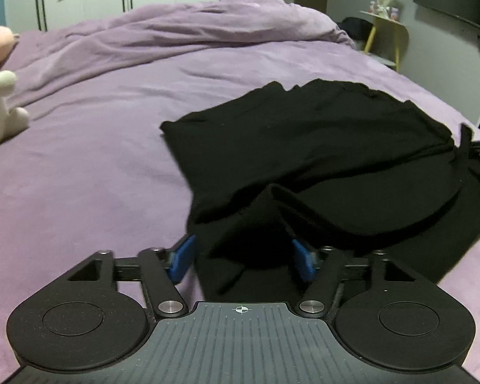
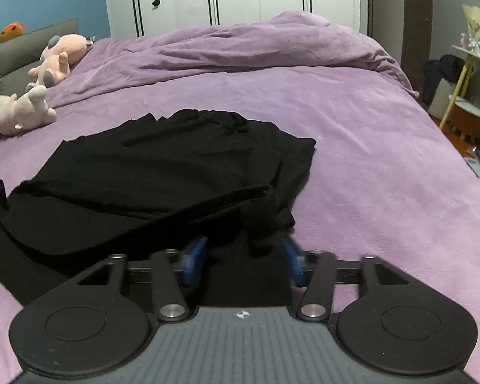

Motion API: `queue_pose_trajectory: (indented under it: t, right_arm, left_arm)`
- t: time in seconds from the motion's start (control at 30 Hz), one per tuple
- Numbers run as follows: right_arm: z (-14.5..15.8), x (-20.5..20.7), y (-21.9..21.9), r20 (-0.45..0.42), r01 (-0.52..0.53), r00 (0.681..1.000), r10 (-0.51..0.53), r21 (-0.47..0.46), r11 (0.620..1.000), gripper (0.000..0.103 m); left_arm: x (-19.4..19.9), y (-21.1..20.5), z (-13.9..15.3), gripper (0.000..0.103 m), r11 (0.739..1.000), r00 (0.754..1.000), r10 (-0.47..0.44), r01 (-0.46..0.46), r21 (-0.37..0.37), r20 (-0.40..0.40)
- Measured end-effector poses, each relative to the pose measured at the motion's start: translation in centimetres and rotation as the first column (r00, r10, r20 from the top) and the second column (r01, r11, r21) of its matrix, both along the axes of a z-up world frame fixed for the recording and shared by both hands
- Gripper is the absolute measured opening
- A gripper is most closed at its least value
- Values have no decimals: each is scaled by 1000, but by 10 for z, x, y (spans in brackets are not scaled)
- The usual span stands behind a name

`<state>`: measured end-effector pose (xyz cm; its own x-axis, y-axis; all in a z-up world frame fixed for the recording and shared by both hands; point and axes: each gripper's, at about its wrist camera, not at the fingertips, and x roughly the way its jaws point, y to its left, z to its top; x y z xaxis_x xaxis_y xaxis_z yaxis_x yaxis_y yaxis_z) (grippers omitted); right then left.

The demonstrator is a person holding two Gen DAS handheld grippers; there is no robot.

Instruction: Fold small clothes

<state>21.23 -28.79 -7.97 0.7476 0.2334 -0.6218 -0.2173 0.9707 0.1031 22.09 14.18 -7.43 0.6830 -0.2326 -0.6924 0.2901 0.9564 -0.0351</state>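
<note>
A black garment [image 1: 320, 160] lies partly folded on a purple bed [image 1: 96, 176], its near hem drawn up in a loose ridge. In the left wrist view the left gripper [image 1: 244, 257] stands at the garment's near left corner, at 6 o'clock; its blue fingers [image 1: 182, 257] are spread, cloth lies between them, and the pads do not press on it. The garment's left edge runs from 6 toward 11 o'clock, with open bedcover beyond it at 9 o'clock up to the plush toys [image 1: 0, 108]. In the right wrist view the right gripper [image 2: 243, 260] stands at the near right corner; its fingers [image 2: 193, 260] are blurred, with a bunched fold between them, and whether they pinch it cannot be told. Bare bed lies at 3 o'clock to the bed edge. A rumpled duvet [image 2: 256, 48] bounds the space at 12 o'clock.
</note>
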Motion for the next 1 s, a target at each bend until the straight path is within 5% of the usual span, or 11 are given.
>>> queue_pose_trajectory:
  t: [0.1, 0.13, 0.4, 0.6, 0.77, 1.0]
  right_arm:
    - [-3, 4, 0, -18, 1, 1000, -1, 0, 1000, 17]
    - [-4, 6, -1, -25, 4, 1000, -4, 0, 1000, 12]
    - [13, -5, -10, 15, 47, 999, -49, 126, 991, 6]
    - [44, -3, -36, 66, 70, 993, -101, 368, 927, 6]
    - [54, 36, -29, 93, 134, 979, -181, 375, 917, 6]
    - [16, 97, -13, -55, 190, 982, -182, 270, 944, 6]
  left_arm:
    - [0, 2, -3, 60, 998, 1000, -18, 17, -56, -3]
    - [3, 3, -4, 51, 998, 1000, -10, 9, -63, -16]
    - [7, 9, 0, 13, 986, 995, 84, -91, -142, -57]
    - [-8, 25, 45, 11, 937, 996, 80, -67, -344, 24]
    - [25, 35, 73, 11, 916, 982, 168, -123, -383, 85]
    - [98, 40, 16, 12, 875, 937, 316, -348, -336, -148]
